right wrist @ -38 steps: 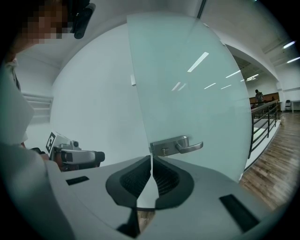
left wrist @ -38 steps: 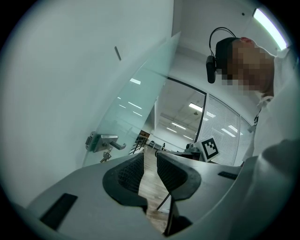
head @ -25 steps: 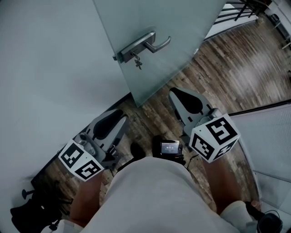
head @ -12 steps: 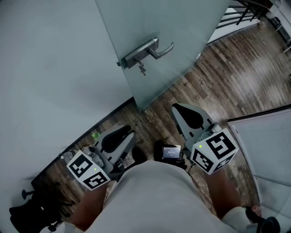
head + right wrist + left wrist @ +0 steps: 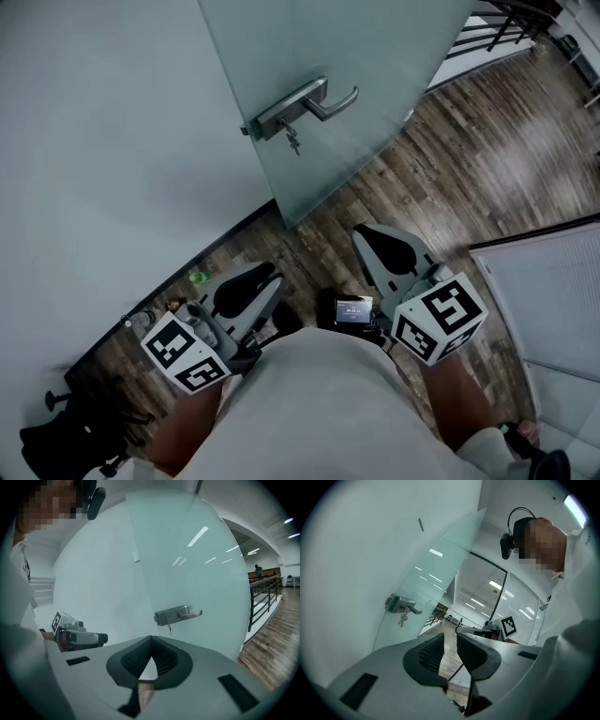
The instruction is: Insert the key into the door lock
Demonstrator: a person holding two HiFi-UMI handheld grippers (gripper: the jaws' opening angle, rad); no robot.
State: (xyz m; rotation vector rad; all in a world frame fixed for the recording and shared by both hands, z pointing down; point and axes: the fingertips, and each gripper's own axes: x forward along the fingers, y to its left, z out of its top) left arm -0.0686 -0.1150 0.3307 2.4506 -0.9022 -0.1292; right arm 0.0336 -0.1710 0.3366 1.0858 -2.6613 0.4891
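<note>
My R claw (image 5: pixel 150 638): tips together, nothing between. Ahead, frosted glass door (image 5: pixel 201 559) w/ lever handle (image 5: pixel 185 614); key (image 5: pixel 169 629) hangs below its plate. L claw (image 5: pixel 77 638) at left.

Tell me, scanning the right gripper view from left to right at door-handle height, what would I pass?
Left claw → hanging key → door lever → railing.

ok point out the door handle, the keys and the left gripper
door handle (image 5: pixel 286 106), head view, on its metal plate
keys (image 5: pixel 292 141), head view, hanging bunch
left gripper (image 5: pixel 450 637), left gripper view, between open fingertips
</note>
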